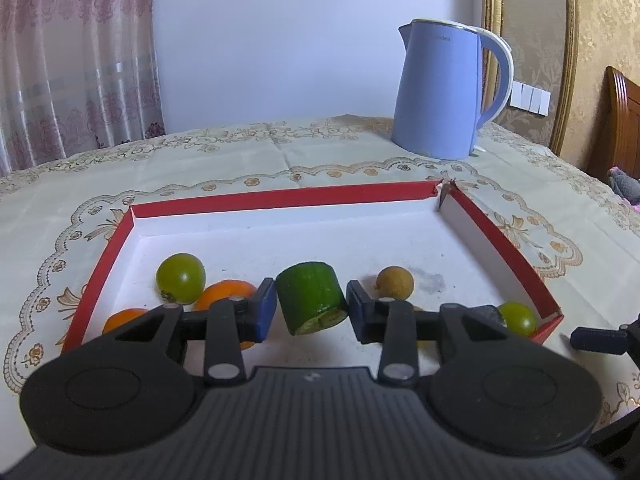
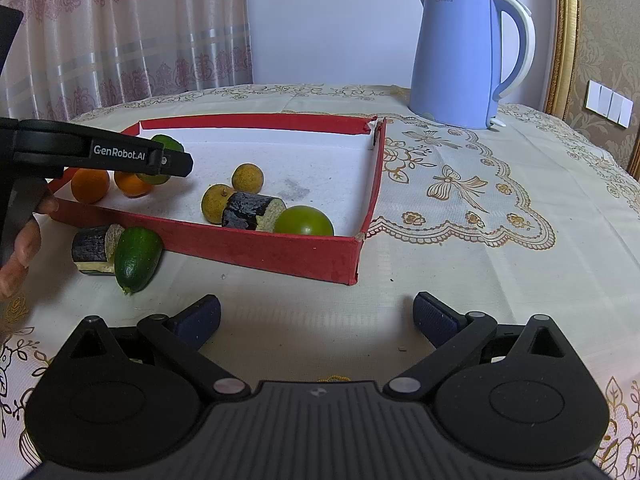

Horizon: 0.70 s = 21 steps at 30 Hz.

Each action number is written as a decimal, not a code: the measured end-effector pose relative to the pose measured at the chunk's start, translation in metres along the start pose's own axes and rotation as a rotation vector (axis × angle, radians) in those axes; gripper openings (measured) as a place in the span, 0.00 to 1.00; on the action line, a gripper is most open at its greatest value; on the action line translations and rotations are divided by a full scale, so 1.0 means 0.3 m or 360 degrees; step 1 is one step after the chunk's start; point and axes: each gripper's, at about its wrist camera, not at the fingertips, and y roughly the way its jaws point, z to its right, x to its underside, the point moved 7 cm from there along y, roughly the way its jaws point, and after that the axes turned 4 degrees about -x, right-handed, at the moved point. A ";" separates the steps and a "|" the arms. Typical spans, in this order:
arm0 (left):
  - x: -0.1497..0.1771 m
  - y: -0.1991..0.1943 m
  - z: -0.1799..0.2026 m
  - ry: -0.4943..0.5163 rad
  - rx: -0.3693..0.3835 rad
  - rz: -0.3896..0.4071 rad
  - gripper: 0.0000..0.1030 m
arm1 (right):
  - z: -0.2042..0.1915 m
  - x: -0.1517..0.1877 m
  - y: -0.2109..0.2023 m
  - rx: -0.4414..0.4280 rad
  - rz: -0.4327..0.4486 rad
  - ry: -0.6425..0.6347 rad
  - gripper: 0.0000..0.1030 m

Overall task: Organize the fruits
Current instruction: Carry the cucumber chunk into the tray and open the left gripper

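Lace-clothed bench (image 2: 460, 240) lies under my spread right claw (image 2: 316, 314). My left claw (image 1: 311, 307), marked "GenRobot.AI", brackets a cucumber chunk (image 1: 310, 296) over the red tray (image 2: 260, 250); whether it grips, I cannot tell. Farthest, the "Midea" kettle (image 2: 460, 60).

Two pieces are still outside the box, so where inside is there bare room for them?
The box's far half is bare, from the longans back to the far wall and torn corner. The near right corner is crowded: eggplant piece and green fruit. Oranges fill the left end, below the left gripper.
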 end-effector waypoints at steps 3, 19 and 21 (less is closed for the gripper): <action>-0.003 -0.010 0.000 0.0009 -0.0003 0.0022 0.44 | -0.001 0.000 0.001 0.0000 0.0000 0.0000 1.00; 0.125 -0.253 -0.200 -0.0168 -0.0116 0.0100 0.77 | -0.001 0.000 0.000 0.0000 0.0000 0.0000 1.00; 0.162 -0.272 -0.234 -0.0206 -0.0129 0.0069 0.77 | -0.001 0.000 0.000 0.0000 0.0000 0.0000 1.00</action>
